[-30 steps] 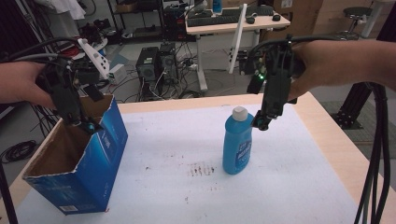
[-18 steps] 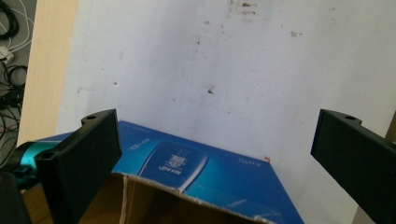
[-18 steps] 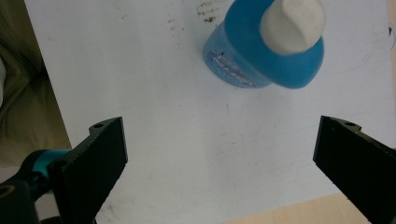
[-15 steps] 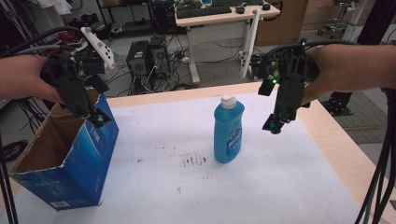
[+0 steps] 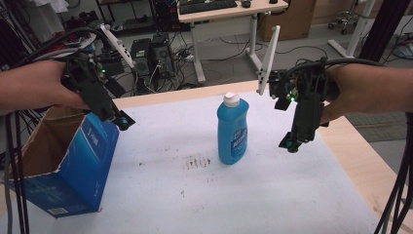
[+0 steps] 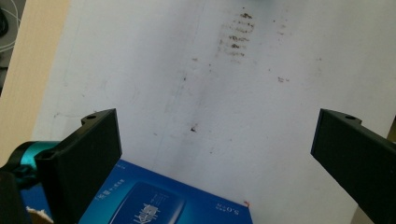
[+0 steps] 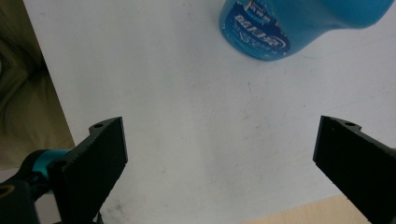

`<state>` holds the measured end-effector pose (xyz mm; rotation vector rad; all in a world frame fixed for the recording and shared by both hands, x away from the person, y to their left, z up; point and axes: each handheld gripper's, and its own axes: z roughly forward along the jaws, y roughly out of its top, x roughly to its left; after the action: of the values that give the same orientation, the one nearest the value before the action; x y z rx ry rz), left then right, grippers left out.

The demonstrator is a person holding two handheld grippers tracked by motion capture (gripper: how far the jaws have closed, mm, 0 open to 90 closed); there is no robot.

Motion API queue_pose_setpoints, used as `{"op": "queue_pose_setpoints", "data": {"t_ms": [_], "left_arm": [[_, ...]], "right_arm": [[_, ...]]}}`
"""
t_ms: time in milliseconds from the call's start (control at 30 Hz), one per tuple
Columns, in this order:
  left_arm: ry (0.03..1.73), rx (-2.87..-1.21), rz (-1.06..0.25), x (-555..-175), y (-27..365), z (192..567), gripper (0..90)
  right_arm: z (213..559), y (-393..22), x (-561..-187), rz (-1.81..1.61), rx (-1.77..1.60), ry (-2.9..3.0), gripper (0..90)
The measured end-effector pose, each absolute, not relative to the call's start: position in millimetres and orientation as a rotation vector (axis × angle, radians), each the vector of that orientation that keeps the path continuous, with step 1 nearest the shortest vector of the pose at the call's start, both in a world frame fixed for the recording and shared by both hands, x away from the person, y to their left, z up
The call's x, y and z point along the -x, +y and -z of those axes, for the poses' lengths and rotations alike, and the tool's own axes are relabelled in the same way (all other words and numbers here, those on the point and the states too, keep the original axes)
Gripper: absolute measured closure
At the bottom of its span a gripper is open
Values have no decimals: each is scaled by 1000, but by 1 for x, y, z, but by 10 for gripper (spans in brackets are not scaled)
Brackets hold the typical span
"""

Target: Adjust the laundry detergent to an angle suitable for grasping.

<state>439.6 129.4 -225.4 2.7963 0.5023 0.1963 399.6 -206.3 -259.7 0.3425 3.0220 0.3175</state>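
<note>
Nearest you, at eight o'clock, the blue box (image 5: 68, 165) lies open and looks empty, so nothing is packed yet. Your left gripper (image 5: 122, 120) hangs over its far corner, jaws spread, holding nothing. The blue bottle (image 5: 233, 129) stands upright mid-table, untouched; your right gripper (image 5: 291, 144), at its three o'clock, also gapes wide and empty.

A wooden table (image 5: 363, 161) carried a white, stained mat (image 5: 195, 195) that left bare wood along the far and right edges. Beyond the far edge stood a desk (image 5: 221, 10) with a keyboard (image 5: 207, 6), over a grey floor (image 5: 311, 41) strewn with cables. Computer towers (image 5: 151, 51) sat beneath, left of the desk's legs.
</note>
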Motion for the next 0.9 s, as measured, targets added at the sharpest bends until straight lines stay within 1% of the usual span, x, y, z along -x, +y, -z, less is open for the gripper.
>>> {"op": "queue_pose_setpoints", "data": {"t_ms": [267,400,667,767,900], "left_arm": [[580,-2773,-126,-439,114,241,17],[627,-2749,-117,-439,107,246,17],[674,-2652,-168,-437,94,255,17],[715,-2604,-182,-436,89,259,17],[746,-2580,-193,-435,83,266,17]], "right_arm": [[270,-213,-393,-317,-362,3029,20],[272,-214,-390,-328,-365,3024,20],[276,-216,-390,-332,-368,3031,20],[279,-219,-391,-343,-385,3028,20],[284,-222,-391,-347,-396,3029,20]]}}
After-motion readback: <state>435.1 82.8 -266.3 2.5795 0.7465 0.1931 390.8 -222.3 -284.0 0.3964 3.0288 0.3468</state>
